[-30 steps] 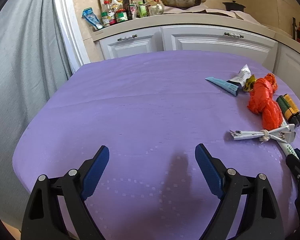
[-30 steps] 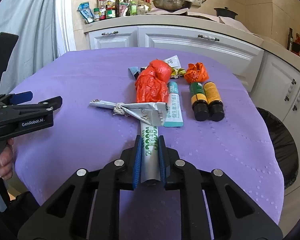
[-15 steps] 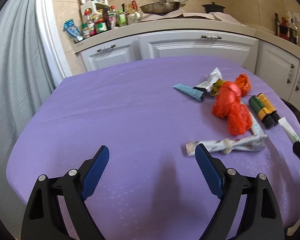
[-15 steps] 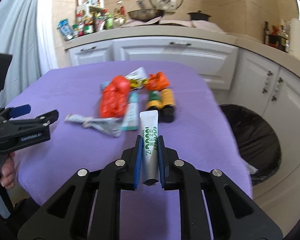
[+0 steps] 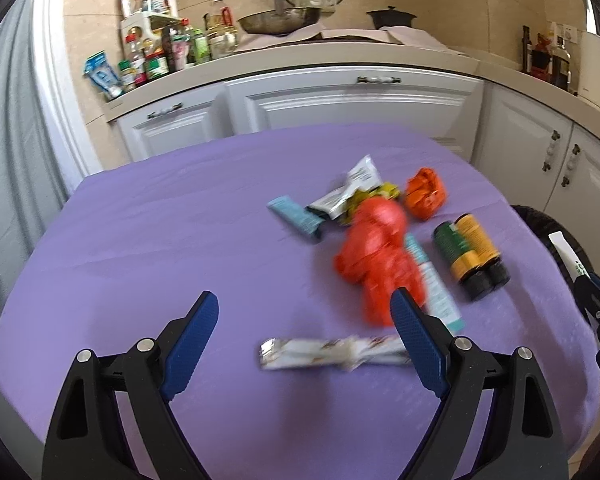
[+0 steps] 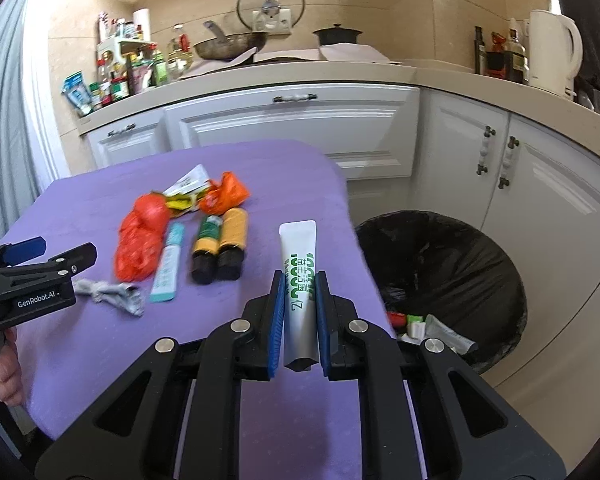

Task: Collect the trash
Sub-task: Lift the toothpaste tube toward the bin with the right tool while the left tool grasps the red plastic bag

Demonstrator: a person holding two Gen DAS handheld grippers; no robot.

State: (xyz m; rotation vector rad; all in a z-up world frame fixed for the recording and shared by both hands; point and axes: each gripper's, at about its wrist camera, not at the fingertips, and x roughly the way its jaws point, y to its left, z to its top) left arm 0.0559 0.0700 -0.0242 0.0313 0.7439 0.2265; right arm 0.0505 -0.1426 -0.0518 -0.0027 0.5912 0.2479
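Gripping a white tube (image 6: 299,280) with green print, your right gripper (image 6: 299,312) had both blue pads pressed flat on its sides, crimped end pointing forward. The tube sat over the table's right edge, beside the black-lined trash bin (image 6: 460,264) on the floor; the bin already held a few scraps (image 6: 428,326). From the left wrist view the same tube (image 5: 565,250) showed at the far right, past the table's right edge, in the right gripper (image 5: 588,280).

Your left gripper (image 5: 304,332) was wide open, holding nothing, over the near part of the purple table (image 5: 160,232). A knotted silvery wrapper (image 5: 332,354) lay between its fingers, nearer the right one; blur kept me from telling if that finger touched it. From the right wrist view the left gripper (image 6: 40,256) sat at the table's left edge, just beside that wrapper (image 6: 112,294).

Rest of the trash lay in the table's right half: a red plastic bag (image 6: 142,236), a teal tube (image 6: 168,266) just beside it, two dark-capped bottles (image 6: 220,246) side by side and touching, an orange crumpled bag (image 6: 224,194) beyond them, a white packet (image 6: 190,178) and a yellow wrapper (image 6: 178,202) toward the far edge. A pale blue tube (image 5: 296,219) showed only in the left wrist view, left of the white packet.

A kitchen counter (image 6: 284,76) with a pan (image 6: 230,46), condiment bottles (image 6: 140,68) and a kettle (image 6: 552,54) ran behind the table.
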